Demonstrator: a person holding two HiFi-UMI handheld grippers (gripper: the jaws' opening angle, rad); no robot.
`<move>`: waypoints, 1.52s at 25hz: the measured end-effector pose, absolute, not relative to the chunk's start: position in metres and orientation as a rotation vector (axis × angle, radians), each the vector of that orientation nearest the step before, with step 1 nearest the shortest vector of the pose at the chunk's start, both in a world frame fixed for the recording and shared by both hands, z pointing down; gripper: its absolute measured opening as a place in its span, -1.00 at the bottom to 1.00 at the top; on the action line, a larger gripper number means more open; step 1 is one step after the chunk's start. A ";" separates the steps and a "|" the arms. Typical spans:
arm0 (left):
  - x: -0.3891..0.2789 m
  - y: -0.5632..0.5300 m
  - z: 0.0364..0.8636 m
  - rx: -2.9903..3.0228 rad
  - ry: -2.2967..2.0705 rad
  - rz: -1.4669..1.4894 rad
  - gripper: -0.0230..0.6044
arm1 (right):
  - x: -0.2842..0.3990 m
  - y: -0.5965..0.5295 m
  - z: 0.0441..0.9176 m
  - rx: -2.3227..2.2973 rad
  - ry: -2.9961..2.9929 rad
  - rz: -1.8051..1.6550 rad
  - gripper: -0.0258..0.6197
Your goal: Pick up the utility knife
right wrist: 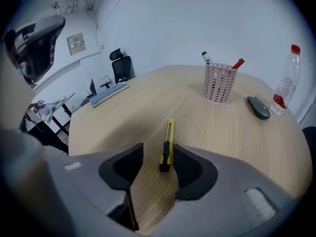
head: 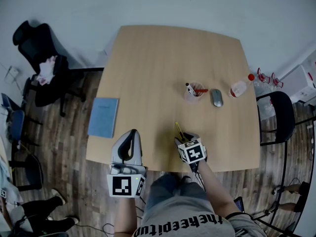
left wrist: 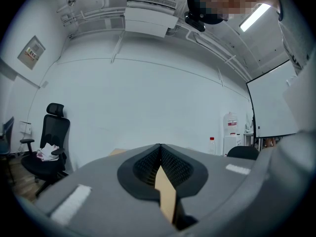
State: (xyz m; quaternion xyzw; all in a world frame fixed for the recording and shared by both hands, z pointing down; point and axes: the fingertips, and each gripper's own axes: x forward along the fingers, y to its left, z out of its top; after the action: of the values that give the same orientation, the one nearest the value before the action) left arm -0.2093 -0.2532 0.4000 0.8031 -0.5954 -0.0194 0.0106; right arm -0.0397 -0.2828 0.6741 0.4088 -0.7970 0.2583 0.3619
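The yellow and black utility knife [head: 178, 131] [right wrist: 168, 147] lies flat on the wooden table [head: 158, 58], near its front edge. My right gripper [head: 183, 138] [right wrist: 158, 157] is tilted down over it and stands open. The knife's near end sits between the jaws, close to the right-hand pad, while a wide gap of bare wood separates it from the left-hand pad. My left gripper [head: 129, 135] [left wrist: 160, 147] is held level over the table's front left edge, its pads meeting at the tip with nothing between them.
Further back on the table stand a pink mesh cup [head: 194, 92] [right wrist: 218, 83] with pens, a grey mouse [head: 216, 98] [right wrist: 258, 107] and a plastic bottle [head: 241, 87] [right wrist: 286, 83]. A blue notebook [head: 103, 117] lies at the left edge. Office chairs [head: 42, 58] stand around.
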 end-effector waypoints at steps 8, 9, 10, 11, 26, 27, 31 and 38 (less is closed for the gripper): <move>-0.216 -0.253 0.401 2.490 -1.872 -0.055 -0.86 | -0.042 -0.283 0.683 1.069 -2.010 0.609 -0.34; -0.216 -0.253 0.402 2.489 -1.872 -0.057 -0.86 | -0.042 -0.283 0.683 1.070 -2.011 0.601 -0.34; -0.216 -0.253 0.402 2.489 -1.871 -0.058 -0.86 | -0.043 -0.282 0.683 1.071 -2.013 0.597 -0.34; -0.215 -0.253 0.402 2.490 -1.869 -0.058 -0.86 | -0.043 -0.282 0.683 1.071 -2.014 0.595 -0.35; -0.212 -0.246 0.397 2.499 -1.879 -0.052 -0.86 | -0.039 -0.276 0.679 1.092 -2.050 0.676 -0.75; -0.212 -0.245 0.397 2.499 -1.880 -0.053 -0.86 | -0.038 -0.275 0.678 1.097 -2.052 0.675 -0.75; -0.208 -0.242 0.398 2.507 -1.878 -0.062 -0.86 | -0.030 -0.273 0.670 1.130 -2.076 0.689 -0.75; -0.195 -0.238 0.395 2.531 -1.851 -0.070 -0.86 | -0.015 -0.270 0.643 1.202 -2.136 0.709 -0.75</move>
State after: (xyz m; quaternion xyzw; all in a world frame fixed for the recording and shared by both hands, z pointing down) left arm -0.1948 -0.2377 0.3953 0.8069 -0.5902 -0.0224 0.0023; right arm -0.0147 -0.2697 0.6429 0.4508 -0.8010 0.2657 0.2907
